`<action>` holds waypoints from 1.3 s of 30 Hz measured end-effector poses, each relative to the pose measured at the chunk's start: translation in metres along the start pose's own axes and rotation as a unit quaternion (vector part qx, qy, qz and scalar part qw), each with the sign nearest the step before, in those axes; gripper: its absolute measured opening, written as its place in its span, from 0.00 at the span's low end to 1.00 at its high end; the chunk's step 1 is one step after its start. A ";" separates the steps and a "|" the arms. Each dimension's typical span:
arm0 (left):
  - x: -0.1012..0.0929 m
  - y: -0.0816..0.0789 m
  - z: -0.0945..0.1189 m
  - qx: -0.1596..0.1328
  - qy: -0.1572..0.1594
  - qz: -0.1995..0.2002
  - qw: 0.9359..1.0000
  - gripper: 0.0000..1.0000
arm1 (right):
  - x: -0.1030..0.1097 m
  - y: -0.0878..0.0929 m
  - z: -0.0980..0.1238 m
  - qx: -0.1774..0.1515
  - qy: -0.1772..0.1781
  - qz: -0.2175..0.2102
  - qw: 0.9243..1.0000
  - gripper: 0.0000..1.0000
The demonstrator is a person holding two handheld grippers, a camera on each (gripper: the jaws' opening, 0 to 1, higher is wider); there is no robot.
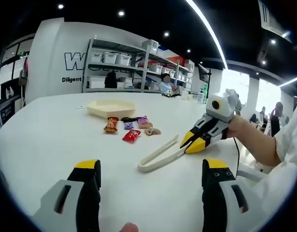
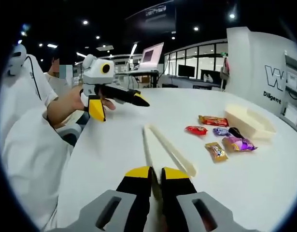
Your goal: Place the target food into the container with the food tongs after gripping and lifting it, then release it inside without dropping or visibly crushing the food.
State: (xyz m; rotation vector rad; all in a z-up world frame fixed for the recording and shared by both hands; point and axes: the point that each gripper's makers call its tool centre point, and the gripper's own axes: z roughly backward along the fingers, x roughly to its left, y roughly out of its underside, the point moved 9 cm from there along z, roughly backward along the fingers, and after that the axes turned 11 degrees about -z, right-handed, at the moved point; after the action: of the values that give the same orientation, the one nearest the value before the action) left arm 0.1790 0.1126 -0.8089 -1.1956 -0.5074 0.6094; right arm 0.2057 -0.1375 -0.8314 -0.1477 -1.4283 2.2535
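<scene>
On white round worktop [image 1: 51, 140]: left gripper [image 1: 151, 180] idle, fingers wide, empty. Small wrapped snack packets [image 1: 131, 127] clustered near cream shallow plastic container [image 1: 111, 108]. Right gripper [image 2: 156, 178] fingers narrow, pinching cream plastic food tongs [image 2: 167, 149] by hinge end. Step: tongs pickup. Next: lift, aim tips at packet. Open room all round.

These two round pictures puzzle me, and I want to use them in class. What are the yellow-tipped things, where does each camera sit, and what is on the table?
A person holds a two-jaw gripper in each hand, and each carries a fisheye camera looking along its own jaws. In the left gripper view, the left gripper hangs open above the white table, and the right gripper reaches in, shut on the tongs. The right gripper view shows those tongs from behind. On the table lie wrapped snacks and, just past them, a cream container.
</scene>
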 end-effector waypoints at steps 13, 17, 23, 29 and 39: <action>0.000 0.002 0.001 0.003 0.002 -0.001 1.000 0.84 | 0.004 0.000 -0.002 0.001 -0.028 0.015 0.999 0.00; 0.001 0.002 0.001 0.005 0.003 0.000 1.000 0.83 | 0.004 0.000 -0.002 -0.002 -0.035 0.013 0.999 0.00; 0.001 0.001 -0.001 0.006 0.007 -0.002 1.000 0.83 | 0.002 0.000 -0.002 -0.004 -0.041 0.005 0.999 0.00; 0.001 0.001 -0.002 0.008 0.011 -0.004 1.000 0.82 | 0.000 0.000 -0.001 -0.010 -0.048 -0.009 0.999 0.00; -0.003 0.001 -0.009 0.018 0.035 -0.004 0.999 0.76 | -0.002 -0.002 0.005 -0.045 -0.063 -0.043 0.996 0.00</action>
State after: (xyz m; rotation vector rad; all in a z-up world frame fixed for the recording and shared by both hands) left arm 0.1824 0.1049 -0.8126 -1.1761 -0.4399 0.5647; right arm 0.2065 -0.1418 -0.8278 0.0285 -1.5716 2.1639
